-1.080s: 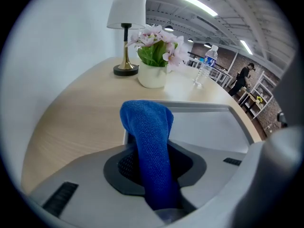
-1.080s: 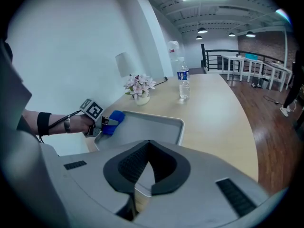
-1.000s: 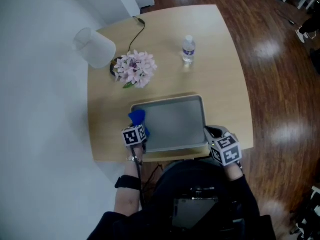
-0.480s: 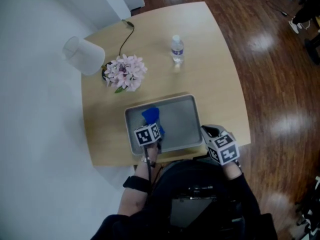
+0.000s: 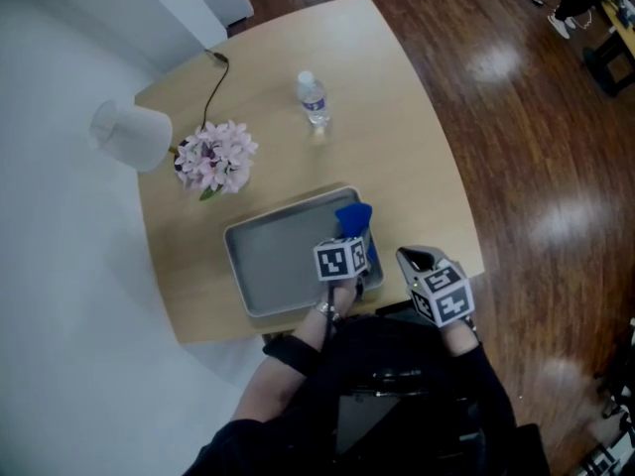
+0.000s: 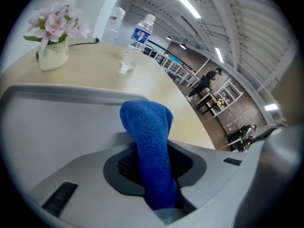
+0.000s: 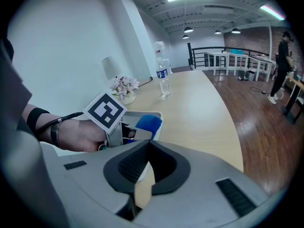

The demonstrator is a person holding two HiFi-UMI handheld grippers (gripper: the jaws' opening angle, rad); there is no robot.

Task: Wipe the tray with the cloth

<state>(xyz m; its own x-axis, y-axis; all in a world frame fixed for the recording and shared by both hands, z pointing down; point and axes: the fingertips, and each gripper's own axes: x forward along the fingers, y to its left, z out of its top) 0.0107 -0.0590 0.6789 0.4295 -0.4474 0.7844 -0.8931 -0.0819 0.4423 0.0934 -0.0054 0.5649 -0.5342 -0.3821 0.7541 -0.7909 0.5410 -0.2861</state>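
Observation:
A grey metal tray (image 5: pixel 278 266) lies on the wooden table near its front edge. My left gripper (image 5: pixel 352 236) is over the tray's right end, shut on a blue cloth (image 5: pixel 353 216) that sticks out past the jaws and rests on the tray. In the left gripper view the cloth (image 6: pixel 145 122) fills the gap of the left gripper (image 6: pixel 149 146) above the tray floor (image 6: pixel 57 122). My right gripper (image 5: pixel 412 257) hovers just right of the tray at the table's front edge, jaws together and empty. The right gripper view shows the right gripper (image 7: pixel 148 144), the cloth (image 7: pixel 148 122) and the tray rim (image 7: pixel 154 113).
A water bottle (image 5: pixel 314 97) stands behind the tray, with a pot of pink flowers (image 5: pixel 213 157) to its left. A white lamp shade (image 5: pixel 134 135) and a black cable (image 5: pixel 210 87) are at the back left. Dark wooden floor (image 5: pixel 536 167) lies right of the table.
My left gripper has swept the blue cloth across the tray from its left edge to its right end. The right gripper stayed by the tray's front right corner.

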